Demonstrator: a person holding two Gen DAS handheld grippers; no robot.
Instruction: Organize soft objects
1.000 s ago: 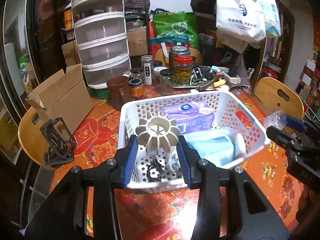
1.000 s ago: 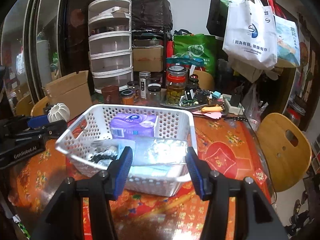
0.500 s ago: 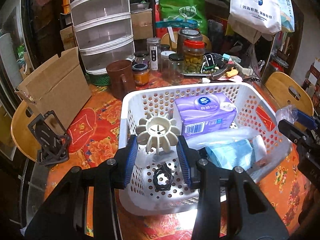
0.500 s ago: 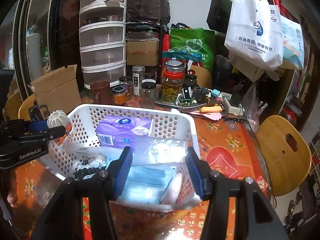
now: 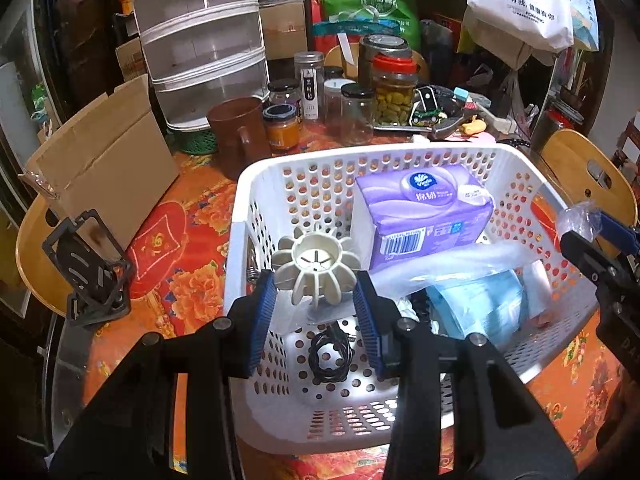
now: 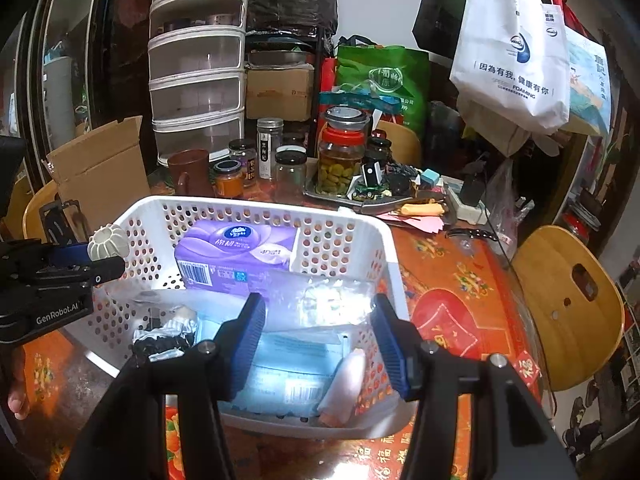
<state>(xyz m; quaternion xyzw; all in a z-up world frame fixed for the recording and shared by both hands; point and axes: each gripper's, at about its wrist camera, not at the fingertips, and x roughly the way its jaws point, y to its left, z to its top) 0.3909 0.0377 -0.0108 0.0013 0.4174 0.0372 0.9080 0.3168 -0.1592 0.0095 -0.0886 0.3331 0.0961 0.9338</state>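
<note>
A white perforated basket stands on the red patterned table. It holds a purple tissue pack, a pale blue packet and a black cable coil. My left gripper is shut on a cream flower-shaped piece and holds it over the basket's left side. My right gripper is shut on a clear plastic bag and holds it above the basket's right side.
A cardboard box, a black stand, a brown mug, several jars and stacked clear drawers crowd the table's left and back. Wooden chairs stand at the table's edge.
Both grippers have moved forward and up over the basket, which now looks larger and lower in both views. Each still holds its object.
</note>
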